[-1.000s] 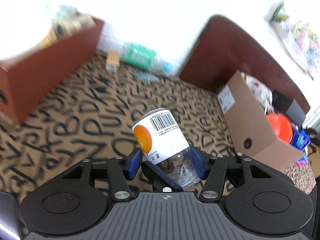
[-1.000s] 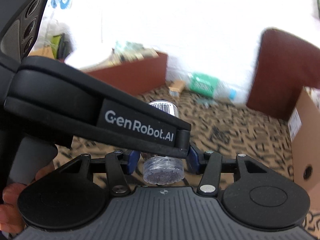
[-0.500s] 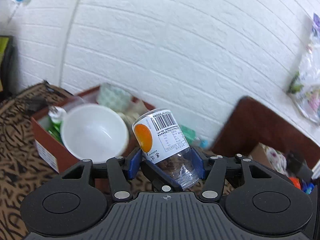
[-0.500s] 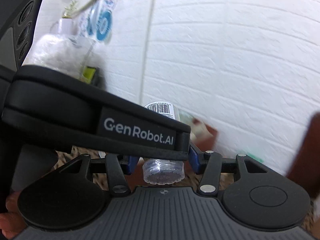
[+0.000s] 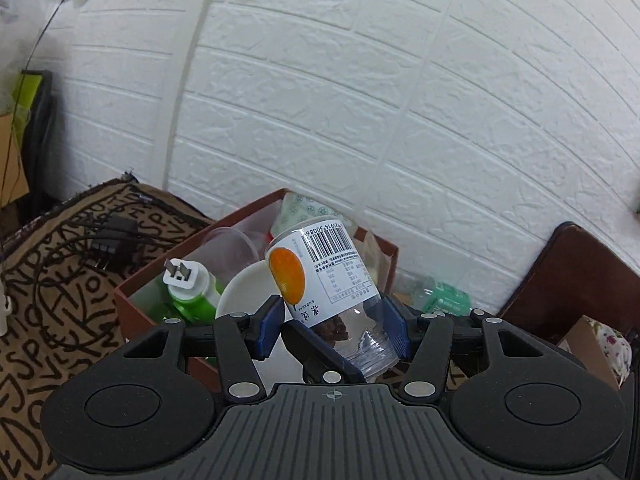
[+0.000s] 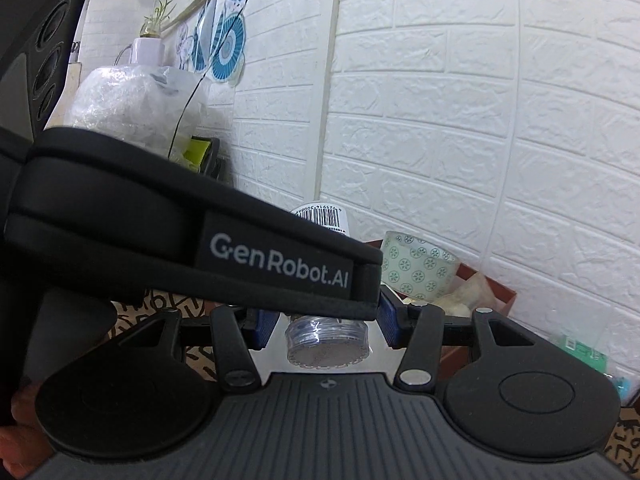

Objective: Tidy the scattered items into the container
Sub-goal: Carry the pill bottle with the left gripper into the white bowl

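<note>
My left gripper (image 5: pixel 332 326) is shut on a clear plastic jar (image 5: pixel 326 280) with a white label, an orange picture and a barcode. It holds the jar tilted above the near edge of the red-brown box (image 5: pixel 132 292). The box holds a white bowl (image 5: pixel 248 288), a green bottle (image 5: pixel 192 292), a clear cup (image 5: pixel 230 246) and a patterned tape roll (image 6: pixel 416 268). In the right wrist view my right gripper (image 6: pixel 326 326) is shut on the jar's bottom end (image 6: pixel 326 340). The left gripper's body (image 6: pixel 200 248) crosses in front and hides the rest of the jar.
A white brick wall (image 5: pixel 360 100) stands right behind the box. A black plug and cables (image 5: pixel 104 248) lie on the letter-patterned cloth (image 5: pixel 44 320) at left. A brown panel (image 5: pixel 580 280), a cardboard box (image 5: pixel 588 344) and green packets (image 5: pixel 444 296) are at right.
Both grippers have carried the jar from over the patterned cloth to the red-brown box by the wall. The box now lies close below the jar.
</note>
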